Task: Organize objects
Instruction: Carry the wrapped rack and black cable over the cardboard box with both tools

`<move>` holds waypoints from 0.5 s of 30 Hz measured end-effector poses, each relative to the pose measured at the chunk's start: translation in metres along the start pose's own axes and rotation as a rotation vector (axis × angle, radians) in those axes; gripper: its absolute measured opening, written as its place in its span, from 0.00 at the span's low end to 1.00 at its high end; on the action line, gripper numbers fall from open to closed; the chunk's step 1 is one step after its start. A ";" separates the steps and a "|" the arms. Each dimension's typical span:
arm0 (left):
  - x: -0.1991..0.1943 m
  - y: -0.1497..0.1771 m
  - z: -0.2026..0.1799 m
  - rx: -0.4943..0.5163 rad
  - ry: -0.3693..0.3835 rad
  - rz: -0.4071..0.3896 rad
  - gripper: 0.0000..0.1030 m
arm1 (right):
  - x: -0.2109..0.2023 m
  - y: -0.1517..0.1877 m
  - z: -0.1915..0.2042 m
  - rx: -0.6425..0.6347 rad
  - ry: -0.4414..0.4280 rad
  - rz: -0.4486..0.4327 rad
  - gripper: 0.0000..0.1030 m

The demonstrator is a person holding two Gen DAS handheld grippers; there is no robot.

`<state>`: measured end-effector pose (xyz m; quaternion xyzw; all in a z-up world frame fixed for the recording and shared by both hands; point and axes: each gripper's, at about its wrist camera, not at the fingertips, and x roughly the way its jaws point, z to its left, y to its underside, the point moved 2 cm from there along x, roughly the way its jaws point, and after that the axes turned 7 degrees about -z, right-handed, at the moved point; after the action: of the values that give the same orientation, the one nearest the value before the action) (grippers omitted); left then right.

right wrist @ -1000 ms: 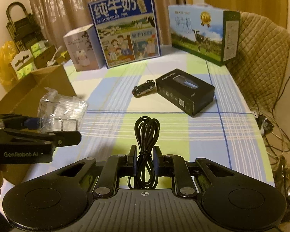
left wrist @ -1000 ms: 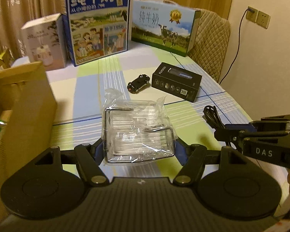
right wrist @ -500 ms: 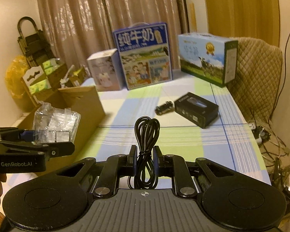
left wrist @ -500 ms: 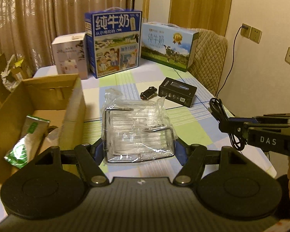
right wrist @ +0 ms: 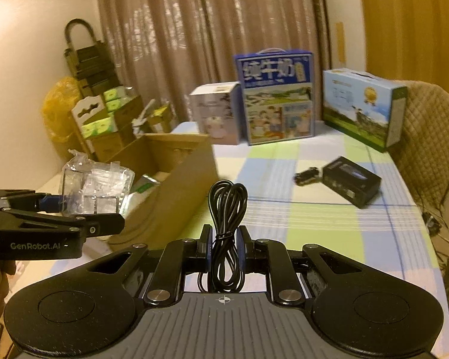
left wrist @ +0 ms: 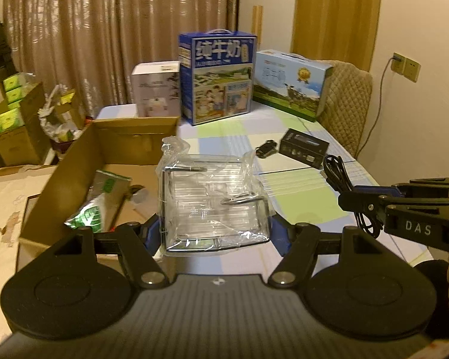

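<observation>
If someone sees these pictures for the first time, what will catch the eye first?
First, the clear plastic-wrapped box held in the left gripper, raised beside the open carton. Next, the black cable clamped upright in the right gripper. Behind, the blue milk box stands on the checked table.

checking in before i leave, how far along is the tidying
Partly done. A green packet already lies in the cardboard box. In hand: the left gripper holds a clear plastic-wrapped pack beside the box, and the right gripper holds a coiled black cable. Left on the table: a small black toy car and a black box.
</observation>
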<state>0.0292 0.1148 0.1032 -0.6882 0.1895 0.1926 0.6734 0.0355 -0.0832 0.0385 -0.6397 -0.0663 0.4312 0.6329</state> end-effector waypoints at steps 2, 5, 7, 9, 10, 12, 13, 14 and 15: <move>-0.007 0.001 0.009 -0.006 -0.011 -0.004 0.64 | 0.001 -0.001 0.011 -0.014 -0.013 -0.002 0.13; -0.016 0.003 0.022 -0.014 -0.028 -0.008 0.64 | 0.002 -0.001 0.026 -0.026 -0.034 -0.003 0.13; -0.021 0.005 0.031 -0.017 -0.042 -0.010 0.64 | 0.004 -0.001 0.036 -0.035 -0.047 -0.003 0.13; -0.026 0.007 0.039 -0.022 -0.055 -0.011 0.64 | 0.007 -0.001 0.043 -0.039 -0.057 -0.003 0.13; -0.027 0.007 0.044 -0.025 -0.061 -0.011 0.64 | 0.009 -0.002 0.048 -0.044 -0.062 -0.002 0.13; -0.031 0.009 0.053 -0.033 -0.073 -0.011 0.64 | 0.012 -0.002 0.054 -0.049 -0.072 0.002 0.13; -0.032 0.010 0.058 -0.038 -0.080 -0.010 0.64 | 0.015 -0.002 0.059 -0.052 -0.077 0.004 0.13; -0.032 0.011 0.062 -0.041 -0.085 -0.008 0.64 | 0.017 -0.003 0.062 -0.055 -0.082 0.006 0.13; -0.033 0.012 0.066 -0.046 -0.092 -0.006 0.64 | 0.019 -0.003 0.065 -0.058 -0.087 0.007 0.13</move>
<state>-0.0054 0.1811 0.1091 -0.6946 0.1518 0.2261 0.6658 0.0073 -0.0211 0.0433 -0.6388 -0.1039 0.4587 0.6089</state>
